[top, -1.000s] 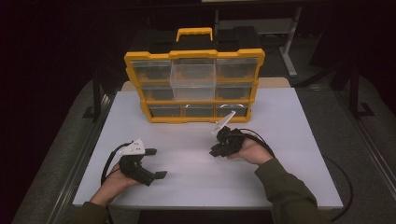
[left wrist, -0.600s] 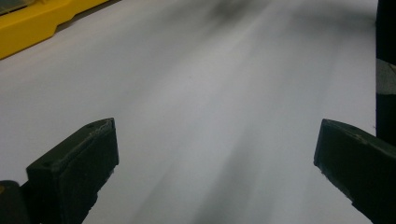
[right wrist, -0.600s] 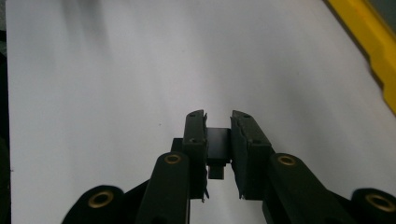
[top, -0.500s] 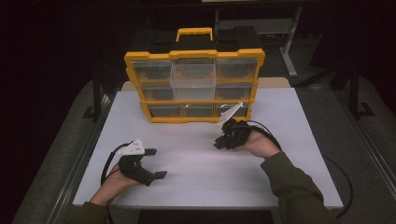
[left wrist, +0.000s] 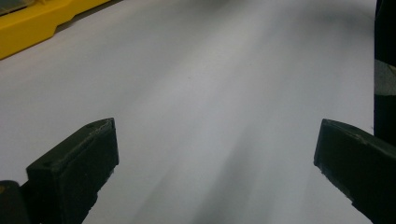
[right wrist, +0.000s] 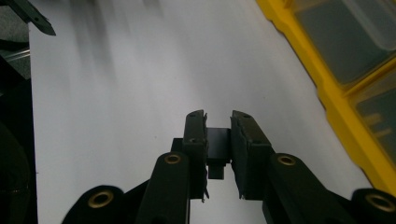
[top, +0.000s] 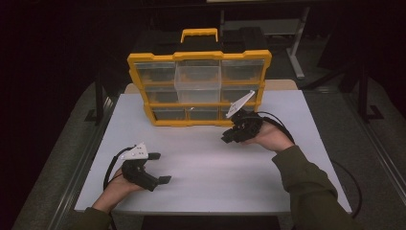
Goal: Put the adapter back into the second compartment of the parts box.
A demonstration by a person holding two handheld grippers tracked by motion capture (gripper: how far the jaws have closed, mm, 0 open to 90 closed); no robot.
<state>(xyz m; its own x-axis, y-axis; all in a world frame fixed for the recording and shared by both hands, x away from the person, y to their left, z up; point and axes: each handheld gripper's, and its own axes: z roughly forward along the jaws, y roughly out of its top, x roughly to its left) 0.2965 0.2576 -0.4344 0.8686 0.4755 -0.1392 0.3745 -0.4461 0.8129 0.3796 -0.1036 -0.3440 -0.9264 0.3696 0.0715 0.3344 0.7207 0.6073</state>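
Showing a yellow organiser case [top: 198,55] standing upright at the far middle of the white table [top: 215,163], handle [top: 199,33] uppermost and clear-fronted compartments facing the near edge, probably so that the contents are lying within reach of both tools; resting the left gripper [top: 160,167] low over the near left of the table, well apart from the case, jaws spread wide and gripping nothing, seemingly idling out of the way while leaving the middle of the table free; holding the right gripper [top: 227,138] just beside the case's bottom right corner, above the table, jaws pointing left and toward the near side, drawn almost together; displaying, in the right gripper view, a small dark block sitting in the narrow gap low between those jaws, without allowing any telling whether it is a carried piece or part of the tool itself; suggesting, as a judgement only, work centring on the lower right compartments, the right hand [top: 270,139] doing the handling and the left waiting in reserve
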